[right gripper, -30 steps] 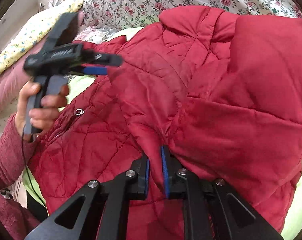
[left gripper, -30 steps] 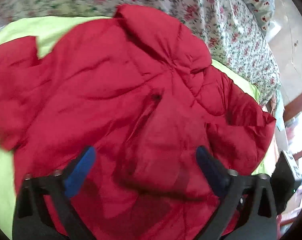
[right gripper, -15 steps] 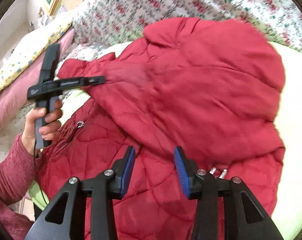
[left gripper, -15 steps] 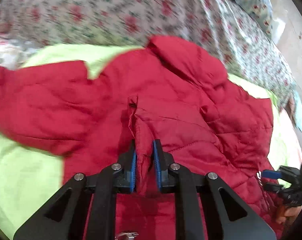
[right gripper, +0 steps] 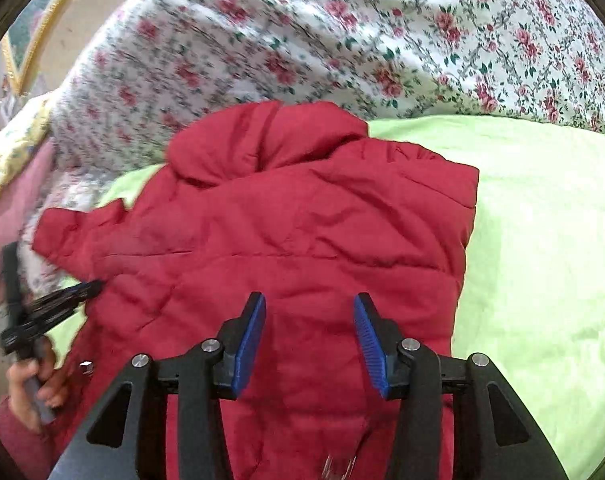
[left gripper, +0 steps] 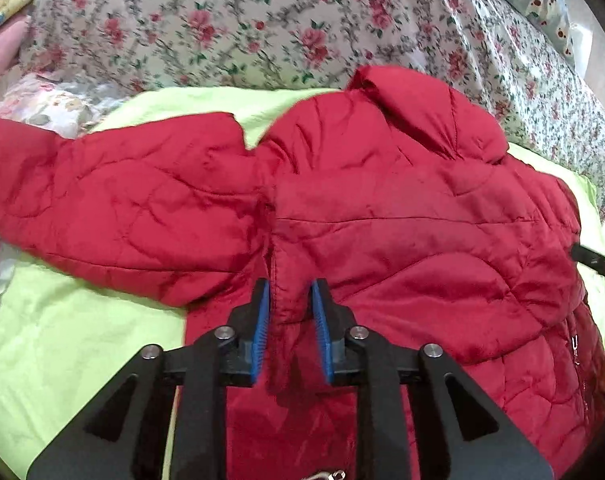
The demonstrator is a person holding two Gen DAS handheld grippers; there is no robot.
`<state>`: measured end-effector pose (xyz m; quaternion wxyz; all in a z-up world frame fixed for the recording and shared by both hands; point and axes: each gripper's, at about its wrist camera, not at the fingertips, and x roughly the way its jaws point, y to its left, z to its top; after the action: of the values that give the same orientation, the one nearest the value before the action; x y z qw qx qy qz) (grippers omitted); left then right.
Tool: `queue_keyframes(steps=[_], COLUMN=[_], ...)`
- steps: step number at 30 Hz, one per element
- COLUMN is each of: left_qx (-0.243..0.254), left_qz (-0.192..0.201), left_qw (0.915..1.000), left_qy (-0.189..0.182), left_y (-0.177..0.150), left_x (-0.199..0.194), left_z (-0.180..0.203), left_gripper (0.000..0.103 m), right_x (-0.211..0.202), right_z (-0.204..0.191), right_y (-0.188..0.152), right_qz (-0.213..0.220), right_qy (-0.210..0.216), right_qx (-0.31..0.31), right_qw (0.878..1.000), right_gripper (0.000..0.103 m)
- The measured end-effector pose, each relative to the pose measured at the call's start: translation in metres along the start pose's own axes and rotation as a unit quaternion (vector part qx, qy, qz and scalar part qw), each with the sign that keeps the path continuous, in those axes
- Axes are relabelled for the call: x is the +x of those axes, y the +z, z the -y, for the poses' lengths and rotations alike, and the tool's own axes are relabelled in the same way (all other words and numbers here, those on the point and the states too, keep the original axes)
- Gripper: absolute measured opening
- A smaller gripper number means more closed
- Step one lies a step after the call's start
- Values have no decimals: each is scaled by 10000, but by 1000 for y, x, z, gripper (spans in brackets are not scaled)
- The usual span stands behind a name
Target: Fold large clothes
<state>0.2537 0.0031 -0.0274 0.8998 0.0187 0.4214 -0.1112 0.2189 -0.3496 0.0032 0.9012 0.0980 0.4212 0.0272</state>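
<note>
My left gripper (left gripper: pixel 288 328) has just eased but pinches a ridge of the red quilted jacket (left gripper: pixel 382 216) mid-frame; my right gripper (right gripper: pixel 310 336), just opened, holds nothing. I should drag the fold flat, slowly.

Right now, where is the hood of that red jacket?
In the left wrist view the hood lies at the far end of the red jacket, right of centre, touching the flowered bedspread beyond the green sheet.
</note>
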Motion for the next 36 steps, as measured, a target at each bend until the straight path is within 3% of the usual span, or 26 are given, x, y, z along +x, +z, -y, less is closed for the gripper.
queue_keyframes(steps=[3, 6, 10, 13, 16, 18, 23, 27, 32, 36], left_qx=[-158, -258, 44, 337, 329, 230, 216, 226, 165, 53], left_qz=[219, 420, 326, 106, -333, -431, -492, -474, -472, -457], left_qw=[9996, 9983, 9968, 9981, 9987, 9986, 9983, 9983, 9982, 9981], left_qy=[60, -298, -730, -513, -202, -221, -240, -237, -334, -409], left_y=[0, 5, 11, 9, -1, -6, -10, -10, -12, -14], left_x=[-24, -44, -41, -14, 23, 33, 31, 33, 32, 23], left_z=[-8, -5, 25, 45, 45, 40, 38, 35, 34, 27], left_gripper=[24, 24, 24, 28, 29, 30, 30, 30, 30, 29], right_x=[24, 41, 49, 50, 51, 49, 37, 20, 54, 62], right_z=[9, 14, 11, 10, 15, 17, 6, -16, -19, -12], right_y=[-4, -13, -17, -18, -20, -20, -21, -24, -33, -31], right_qz=[-181, -300, -307, -316, -302, -293, -159, 205, -388, -401], right_qy=[-207, -365, -566, -658, -613, -594, -808, -626, -916, -927], right_qx=[100, 125, 39, -33, 42, 116, 53, -250, -550, -464], right_qw=[9996, 9988, 9979, 9973, 9977, 9977, 9966, 9975, 9935, 9938], right_gripper=[48, 49, 50, 50, 50, 50, 50, 54, 60, 60])
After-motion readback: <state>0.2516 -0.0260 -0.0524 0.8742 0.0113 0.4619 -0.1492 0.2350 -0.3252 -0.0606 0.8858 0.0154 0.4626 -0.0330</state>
